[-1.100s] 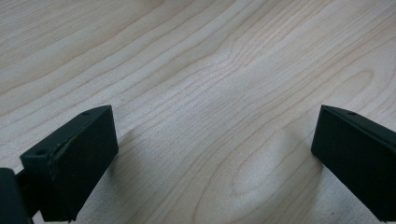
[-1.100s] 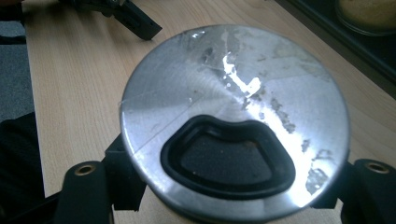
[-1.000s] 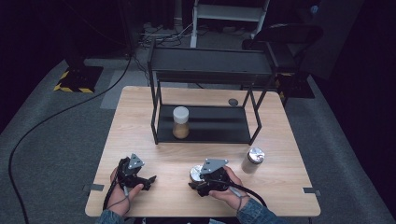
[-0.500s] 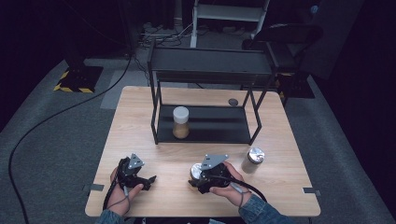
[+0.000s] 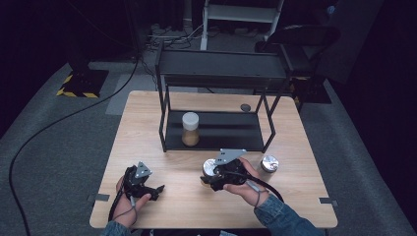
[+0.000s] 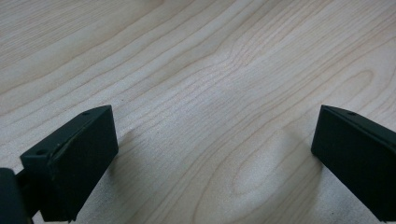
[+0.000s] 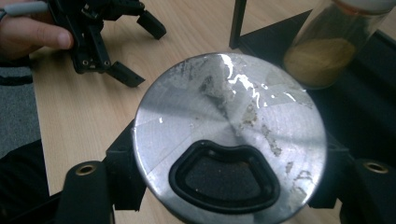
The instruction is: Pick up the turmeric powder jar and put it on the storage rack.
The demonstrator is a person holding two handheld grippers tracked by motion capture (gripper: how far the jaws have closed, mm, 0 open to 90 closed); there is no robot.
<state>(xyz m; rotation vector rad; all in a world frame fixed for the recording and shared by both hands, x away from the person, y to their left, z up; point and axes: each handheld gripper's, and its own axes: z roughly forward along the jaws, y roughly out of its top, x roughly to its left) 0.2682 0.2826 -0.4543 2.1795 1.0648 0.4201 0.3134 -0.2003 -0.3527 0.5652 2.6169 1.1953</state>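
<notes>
Holding a silver-lidded can at the table's near edge, shelf ahead

Reporting from the operator's station, left to right. I note my left gripper point(image 5: 158, 189) resting low on the wooden table point(image 5: 147, 123) at the near left corner; in the left gripper view its jaws stand wide apart with bare wood between them, holding nothing.

Moving to the centre, my right gripper point(image 5: 205, 178) is clamped on a can point(image 7: 229, 135) with a flat silver lid and a dark pull-tab recess. In the right gripper view the two black jaws sit against opposite sides of the can just below the lid rim, so I judge the grip firm. The can stands upright, its long axis vertical, and in the high view I judge it clear of the tabletop.

The relation that governs the coming move: the black metal shelf point(image 5: 216, 135) lies directly beyond the held can, away from me. A jar point(image 5: 190, 129) with a white lid and a yellowish powder already stands on the left part of its lower tier, and the bare tier to the right of that jar is the nearest free place. The right hand is plainly the nearer one to it; the left is well apart.

Further right, a second silver-lidded can point(image 5: 269, 163) stands on the table just beside the shelf's front right leg, untouched. I judge the upper tier's front bar to be the main obstruction to watch
</notes>
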